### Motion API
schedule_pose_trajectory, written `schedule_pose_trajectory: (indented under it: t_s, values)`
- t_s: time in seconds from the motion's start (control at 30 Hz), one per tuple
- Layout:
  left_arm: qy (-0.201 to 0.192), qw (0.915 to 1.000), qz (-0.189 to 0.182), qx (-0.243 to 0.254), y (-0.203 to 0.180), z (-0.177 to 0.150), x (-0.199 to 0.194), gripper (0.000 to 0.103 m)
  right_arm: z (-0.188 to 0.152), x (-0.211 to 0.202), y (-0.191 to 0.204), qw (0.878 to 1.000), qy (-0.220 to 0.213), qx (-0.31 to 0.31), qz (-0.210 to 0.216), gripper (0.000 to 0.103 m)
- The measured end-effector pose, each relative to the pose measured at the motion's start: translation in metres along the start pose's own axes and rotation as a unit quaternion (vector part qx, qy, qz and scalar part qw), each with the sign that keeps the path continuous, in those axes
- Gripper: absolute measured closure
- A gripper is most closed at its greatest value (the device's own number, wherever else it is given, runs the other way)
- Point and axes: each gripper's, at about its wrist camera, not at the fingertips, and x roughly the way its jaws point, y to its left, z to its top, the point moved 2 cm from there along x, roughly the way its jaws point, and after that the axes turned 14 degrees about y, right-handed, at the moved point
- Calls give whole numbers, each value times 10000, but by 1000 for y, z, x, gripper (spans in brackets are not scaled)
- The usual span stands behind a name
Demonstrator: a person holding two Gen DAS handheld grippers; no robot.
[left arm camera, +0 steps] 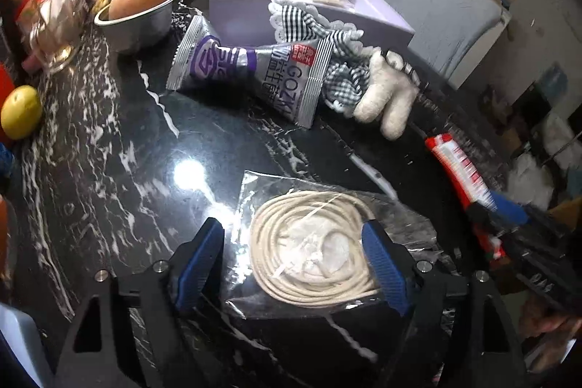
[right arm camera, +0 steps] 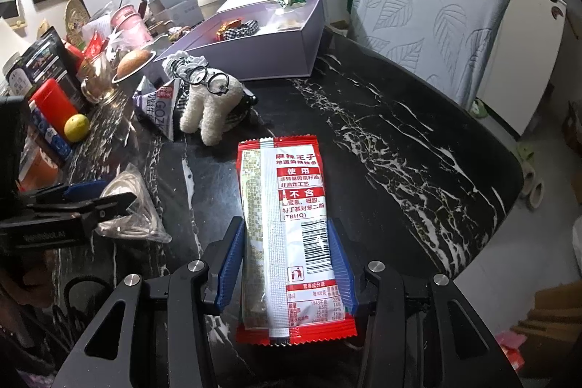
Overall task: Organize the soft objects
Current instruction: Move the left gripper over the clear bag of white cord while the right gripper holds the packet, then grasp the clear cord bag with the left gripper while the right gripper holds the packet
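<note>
The left tongs [left arm camera: 293,264] stand spread over a clear bag of coiled white cord [left arm camera: 309,246] that lies flat on the desk [left arm camera: 109,170]. The coil sits between the two blue pads; the right pad overlaps its edge, the left pad stands clear of it, so the bag is not pinched. The right tongs [right arm camera: 285,264] are pressed onto a red and white snack packet [right arm camera: 287,228], gripping its long sides near the lower end, with the printed back facing up and the far end reaching out over the desk.

Farther along the black, white-veined desk, a white plush toy [right arm camera: 207,111] with wire spectacles and a checked cloth lies just beside a silver and purple snack pouch [left arm camera: 251,75], the pouch overlapping the cloth. Behind them stands an open lilac box [right arm camera: 254,42] with its lid raised; inside are a red wrapped sweet, a checked bundle and a small clear bag. To the left of the box a metal bowl [left arm camera: 138,24] holds a brown bun, and a yellow lemon [left arm camera: 20,111] lies near the desk's left edge among jars and packets.

Beyond the desk is a chair with a pale blue leaf-patterned cover [right arm camera: 436,17], and crowded shelves line the back wall.
</note>
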Motion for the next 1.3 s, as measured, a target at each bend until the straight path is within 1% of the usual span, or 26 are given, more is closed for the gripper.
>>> schedule_pose_trajectory:
  t_s: [0.03,0.1,0.13,0.2,0.3,0.37,0.43,0.47,0.5,0.53,0.57,0.6,0.7,0.87,0.9,0.93,1.0,1.03,1.1,1.2,1.3]
  values:
    - [-173,9998,-132,-19,0,-2,-6,24,0,0,0,10000,4,-8,-9,58]
    - [-375,9991,-181,-26,0,-5,-15,24,0,1,1,10000,22,-18,11,58]
    - [-442,9988,-201,13,-1,-7,-20,24,0,1,1,10000,29,-16,31,58]
    - [-457,9985,-264,124,-4,-10,-24,24,0,2,1,10000,37,-14,57,58]
    - [-389,9979,-319,417,-12,-13,-23,24,0,3,2,10000,44,-23,82,58]
    - [-209,9983,-167,519,-16,-15,-13,24,0,3,2,9999,55,-26,92,58]
    - [93,9985,43,540,-18,-14,0,24,0,4,2,9999,72,-37,82,58]
    - [74,9987,63,501,-17,-14,1,24,-1,4,2,9999,78,-35,90,58]
    - [48,9990,59,440,-16,-13,1,20,-1,4,1,9999,83,-22,118,58]
    - [107,9993,79,338,-12,-12,3,8,-1,3,1,9999,81,-4,145,58]
    - [123,9994,137,290,-10,-12,4,2,-1,3,0,9999,72,12,137,58]
    - [93,9993,214,288,-9,-11,5,0,-2,2,-1,9999,69,16,122,58]
    - [-33,9989,260,378,-11,-13,5,0,-1,3,-2,9999,79,48,142,58]
    - [-25,9990,271,359,-11,-12,7,0,0,3,-2,9998,86,57,159,58]
    - [-62,9990,291,325,-11,-12,7,3,0,3,-2,9998,83,54,161,58]
    - [-145,9988,324,339,-13,-11,7,17,-1,3,-1,9998,83,47,163,58]
    - [-236,9986,251,410,-18,-9,6,34,-1,3,-1,9998,82,35,169,58]
    - [-243,9985,248,432,-19,-10,5,40,-1,4,0,9998,80,29,170,58]
    - [-294,9984,239,421,-19,-10,5,43,-1,4,0,9998,72,20,167,58]
    - [-362,9982,155,451,-21,-11,2,53,-1,4,1,9999,38,0,165,58]
    - [-421,9982,89,425,-22,-10,-3,58,-1,4,1,9998,11,13,183,58]
